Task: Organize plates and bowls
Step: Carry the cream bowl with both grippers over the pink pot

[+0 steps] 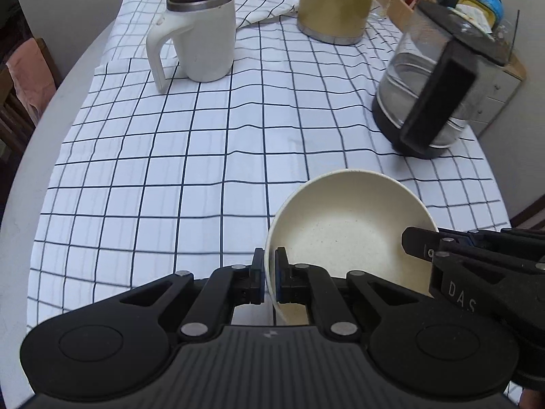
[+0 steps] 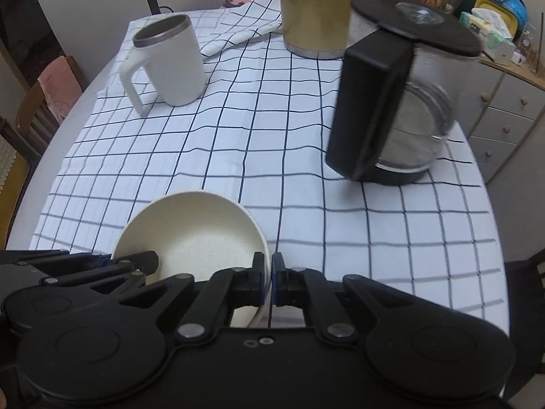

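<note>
Honestly, the cream bowl (image 1: 347, 238) hangs tilted over the near edge of the checked cloth (image 1: 204, 156), its rim pinched on one side by the left gripper (image 1: 269, 279) and on the opposite side by the right gripper (image 2: 268, 281). If either hand pulls or twists out of step, I'd expect that thin rim to slip free and the bowl to drop, maybe toward the glass kettle (image 2: 402, 102)

My left wrist camera sits low at the near table edge, facing across the checked cloth (image 1: 204, 170). My right one looks alongside, closer to the kettle (image 2: 398, 102); both share the mug (image 1: 201, 34).
</note>
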Tool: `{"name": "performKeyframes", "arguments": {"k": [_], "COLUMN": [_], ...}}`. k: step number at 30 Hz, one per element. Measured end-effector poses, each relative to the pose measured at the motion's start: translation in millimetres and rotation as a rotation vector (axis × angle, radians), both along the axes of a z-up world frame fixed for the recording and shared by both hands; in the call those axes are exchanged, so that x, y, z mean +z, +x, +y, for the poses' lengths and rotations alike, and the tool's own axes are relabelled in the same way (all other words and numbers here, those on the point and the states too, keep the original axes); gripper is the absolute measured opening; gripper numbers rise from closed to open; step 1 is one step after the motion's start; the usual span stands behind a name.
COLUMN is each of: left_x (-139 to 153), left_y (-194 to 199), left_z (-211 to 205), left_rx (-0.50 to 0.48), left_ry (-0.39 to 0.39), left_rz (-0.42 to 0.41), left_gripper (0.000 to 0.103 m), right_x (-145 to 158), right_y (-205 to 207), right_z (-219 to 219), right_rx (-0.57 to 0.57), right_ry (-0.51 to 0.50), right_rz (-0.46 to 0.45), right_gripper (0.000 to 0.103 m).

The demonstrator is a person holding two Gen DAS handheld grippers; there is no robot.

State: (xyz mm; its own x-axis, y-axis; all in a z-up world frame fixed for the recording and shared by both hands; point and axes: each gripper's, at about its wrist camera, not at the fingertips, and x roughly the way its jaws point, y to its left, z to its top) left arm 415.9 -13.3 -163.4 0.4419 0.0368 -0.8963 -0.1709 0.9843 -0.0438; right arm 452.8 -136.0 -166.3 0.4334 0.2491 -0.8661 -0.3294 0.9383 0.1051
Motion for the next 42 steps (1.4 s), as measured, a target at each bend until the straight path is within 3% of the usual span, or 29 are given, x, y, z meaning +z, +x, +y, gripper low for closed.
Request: {"name": "performKeyframes", "arguments": {"k": [10,24,34,42], "left_x": [56,100,103,82], "left_y": [-76,-173,-225,-255], "left_z": [-34,-73,-109,-139], "left_rx": [-0.072,-0.175,-0.262,-0.324], "left_ry": [0.001,0.006,0.002,-0.001], "left_rz": [-0.046,-0.075,-0.070,-0.038], "left_gripper": [0.005,0.005,0.006,0.006], "right_x": [53,99,107,93], "right_y": [-73,-179,-243,-283], "right_z": [-32,-72,-105,-134], "right_rx": [-0.018,-0.064,-0.120,-0.166], "right_ry": [0.009,0.016,0.011,0.002], "right_rz": [-0.040,-0.071,-0.077,-0.055], "right_gripper": [0.004,0.005,0.005,0.005]}}
